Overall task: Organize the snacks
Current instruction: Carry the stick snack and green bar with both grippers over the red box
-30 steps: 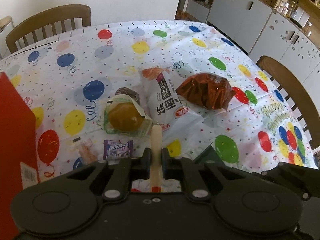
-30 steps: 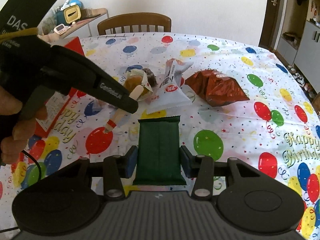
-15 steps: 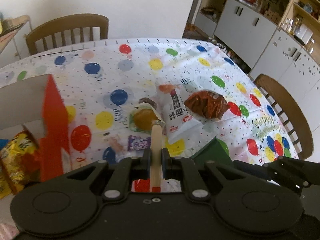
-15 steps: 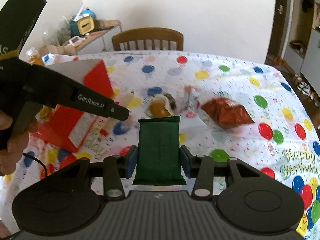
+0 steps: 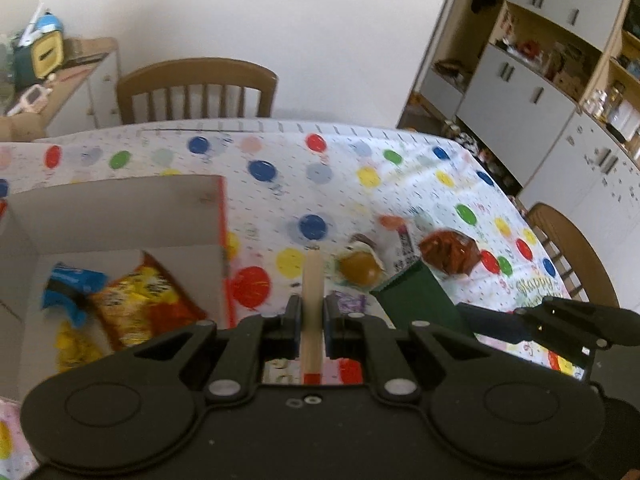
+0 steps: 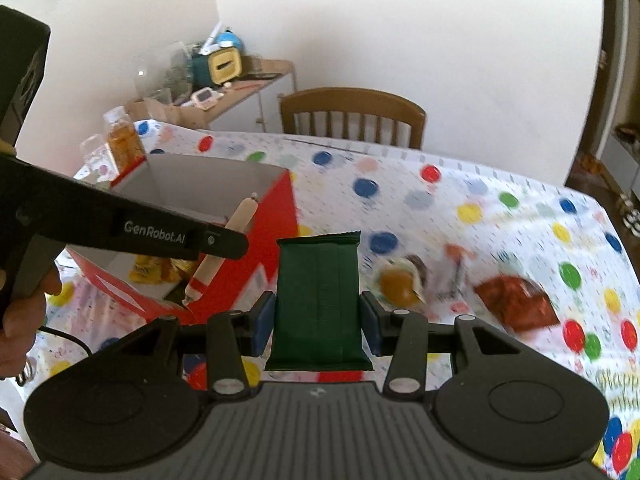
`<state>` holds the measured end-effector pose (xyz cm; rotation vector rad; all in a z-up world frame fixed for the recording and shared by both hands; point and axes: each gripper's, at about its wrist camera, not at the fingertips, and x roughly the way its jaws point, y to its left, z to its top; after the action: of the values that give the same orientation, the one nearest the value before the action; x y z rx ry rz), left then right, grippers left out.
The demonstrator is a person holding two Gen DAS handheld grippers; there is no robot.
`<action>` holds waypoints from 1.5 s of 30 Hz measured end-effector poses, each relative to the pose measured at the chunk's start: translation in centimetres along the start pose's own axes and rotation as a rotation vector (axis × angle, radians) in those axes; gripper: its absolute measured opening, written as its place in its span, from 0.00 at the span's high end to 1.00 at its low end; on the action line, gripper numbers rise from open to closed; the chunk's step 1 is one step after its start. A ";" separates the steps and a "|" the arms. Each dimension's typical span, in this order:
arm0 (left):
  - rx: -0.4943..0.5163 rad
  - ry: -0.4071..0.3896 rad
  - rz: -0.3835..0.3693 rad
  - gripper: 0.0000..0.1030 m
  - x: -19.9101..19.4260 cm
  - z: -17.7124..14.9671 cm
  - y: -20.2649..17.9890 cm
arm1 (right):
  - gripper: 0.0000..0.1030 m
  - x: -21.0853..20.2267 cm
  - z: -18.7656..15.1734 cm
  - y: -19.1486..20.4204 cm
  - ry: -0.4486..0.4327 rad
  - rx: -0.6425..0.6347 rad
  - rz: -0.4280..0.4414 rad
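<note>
Left claw [image 5: 311, 317] grips stick snack [image 5: 312, 280]; right claw [image 6: 317, 319] grips green packet [image 6: 318, 300]

You can read "GenRobot.AI" on the left gripper [image 6: 224, 242], left of your right jaws; "Happy Birthday" shows partly on the tablecloth [image 5: 536, 292], right of your left jaws.

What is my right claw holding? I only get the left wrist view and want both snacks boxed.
Observer: The right claw clamps a dark green snack bar across its width, between both pads.
Operator: Does my stick stick out behind the left claw?
Observer: Yes. The sausage stick shows a red-and-white striped tail below the left claw.
Operator: Anything beyond the box?
Observer: A clear bottle with orange contents stands just past the red box.
</note>
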<state>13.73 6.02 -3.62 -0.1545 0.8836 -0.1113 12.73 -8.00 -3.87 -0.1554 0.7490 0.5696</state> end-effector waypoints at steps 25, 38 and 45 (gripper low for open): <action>-0.124 -0.036 0.166 0.93 -4.1 0.0 12.3 | 0.57 6.5 5.1 9.1 0.028 -0.116 0.086; -0.160 0.022 0.262 0.93 -2.1 -0.5 18.1 | 0.57 12.1 5.1 11.8 0.122 -0.182 0.062; -0.170 0.074 0.292 0.93 0.1 -1.1 20.0 | 0.57 14.3 4.6 11.8 0.179 -0.159 0.056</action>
<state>13.62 25.59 -8.01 -0.1787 0.9806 0.2321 17.53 9.63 -9.47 -0.3370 0.8835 0.6747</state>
